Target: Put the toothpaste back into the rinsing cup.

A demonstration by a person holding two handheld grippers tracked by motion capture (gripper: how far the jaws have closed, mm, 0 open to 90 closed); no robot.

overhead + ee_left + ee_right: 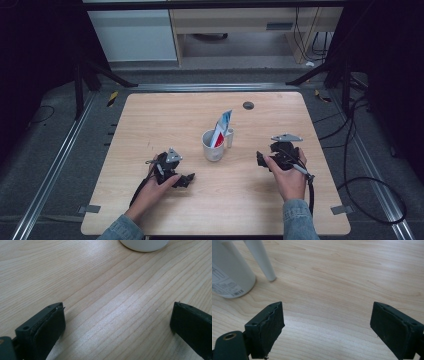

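A white mug (pixel 214 145) stands upright near the middle of the wooden table (pixel 150 120), its handle (pixel 230 138) turned to the right. A red, white and blue tube (pixel 221 129) leans out of it. My left gripper (pixel 186 181) rests low on the table to the mug's lower left, open, with bare wood between its jaws; the mug's base (pixel 144 245) sits ahead of it. My right gripper (pixel 262 161) lies right of the mug, open and holding nothing. The mug's wall (pixel 229 272) and handle (pixel 262 260) show at the upper left of the right gripper view.
A small dark round grommet (pixel 248 105) sits in the table near its far edge. Cables (pixel 350 165) trail over the floor to the right. Metal rails (pixel 60 150) flank the table, and a cabinet (pixel 131 35) stands beyond it.
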